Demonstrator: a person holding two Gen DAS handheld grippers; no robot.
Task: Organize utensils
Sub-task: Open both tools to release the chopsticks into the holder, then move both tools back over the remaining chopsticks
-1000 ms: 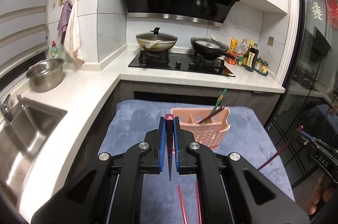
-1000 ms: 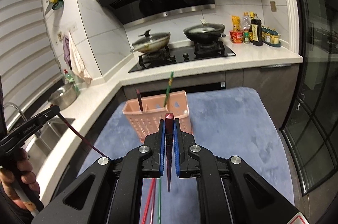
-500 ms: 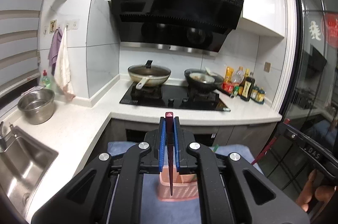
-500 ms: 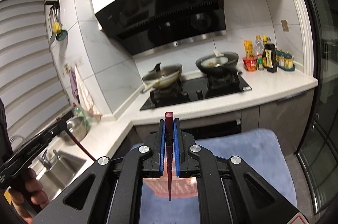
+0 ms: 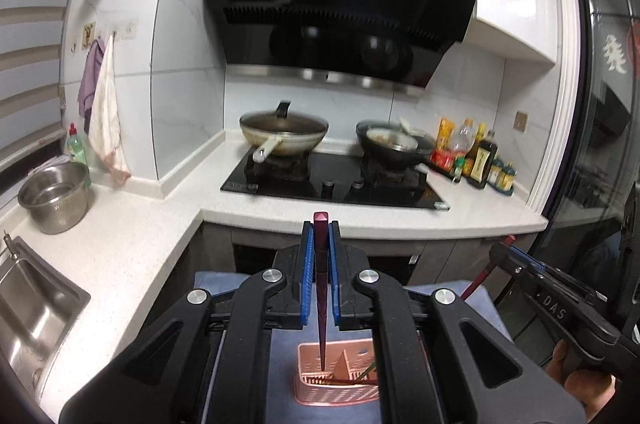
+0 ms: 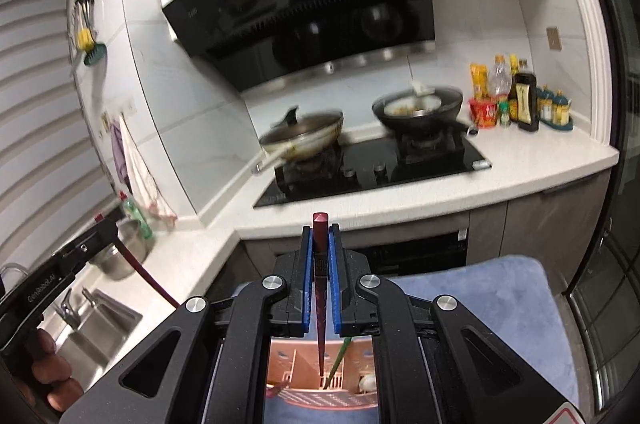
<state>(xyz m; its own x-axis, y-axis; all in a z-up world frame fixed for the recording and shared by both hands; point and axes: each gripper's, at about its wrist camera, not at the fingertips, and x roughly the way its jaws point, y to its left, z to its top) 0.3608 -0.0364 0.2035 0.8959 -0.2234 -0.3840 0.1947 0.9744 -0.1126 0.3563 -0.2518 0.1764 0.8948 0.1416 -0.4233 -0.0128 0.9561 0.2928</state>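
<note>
My left gripper (image 5: 320,236) is shut on a dark red chopstick (image 5: 321,288) that points down, its tip over the left compartment of the pink slotted basket (image 5: 320,392). My right gripper (image 6: 320,236) is shut on another dark red chopstick (image 6: 321,292), its tip over the same pink basket (image 6: 288,356). A green chopstick (image 6: 338,360) leans in the basket. The basket stands on a blue cloth (image 6: 480,304). The right gripper also shows at the right of the left wrist view (image 5: 516,260), and the left gripper at the left of the right wrist view (image 6: 100,232).
A white counter (image 5: 132,236) wraps around with a sink (image 5: 32,308), a steel pot (image 5: 54,196), a hob with two woks (image 5: 284,136), and sauce bottles (image 5: 476,156). A glass door (image 5: 608,104) is at the right.
Both grippers have risen and tilted so the chopsticks hang tip-down over the basket. The basket has slid from ahead of the fingers to below them.
</note>
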